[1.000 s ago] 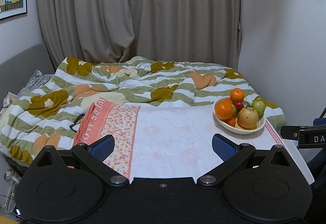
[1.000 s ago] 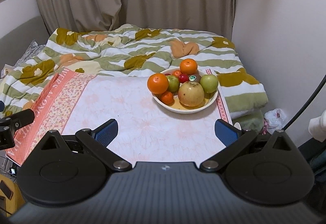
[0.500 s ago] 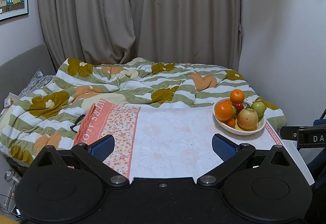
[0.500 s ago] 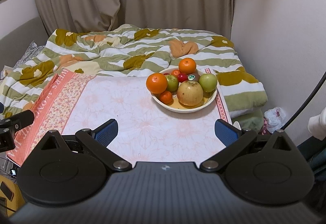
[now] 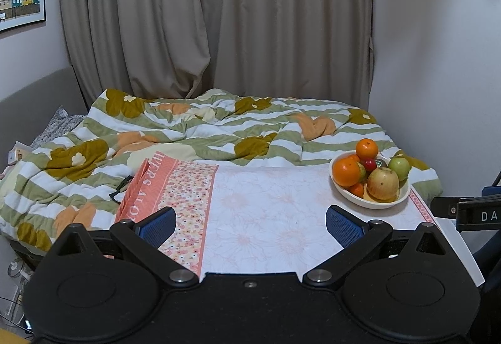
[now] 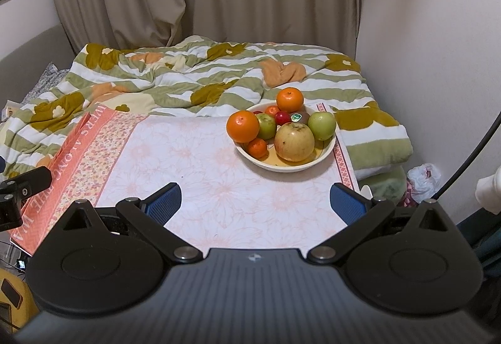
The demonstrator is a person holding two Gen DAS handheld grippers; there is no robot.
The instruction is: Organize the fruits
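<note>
A cream bowl (image 6: 300,167) heaped with fruit stands at the far right of a table with a floral cloth (image 6: 213,175). It holds a big orange (image 6: 243,126), a yellow-brown apple (image 6: 294,141), a green apple (image 6: 322,125), a second orange (image 6: 290,99) and several small fruits. In the left wrist view the bowl (image 5: 360,202) sits ahead and right. My right gripper (image 6: 255,203) hovers open and empty above the near table edge, short of the bowl. My left gripper (image 5: 250,223) is open and empty too, left of the bowl.
A striped flowered quilt (image 5: 194,131) covers the bed behind the table. Curtains (image 5: 219,15) and walls close the back and right. The cloth's pink border (image 5: 175,187) hangs off the table's left side. A plastic bag (image 6: 422,178) lies on the floor at right.
Both wrist views have shifted slightly; the right gripper has edged a little toward the bowl. Both grippers stay open and the fruit has not moved.
</note>
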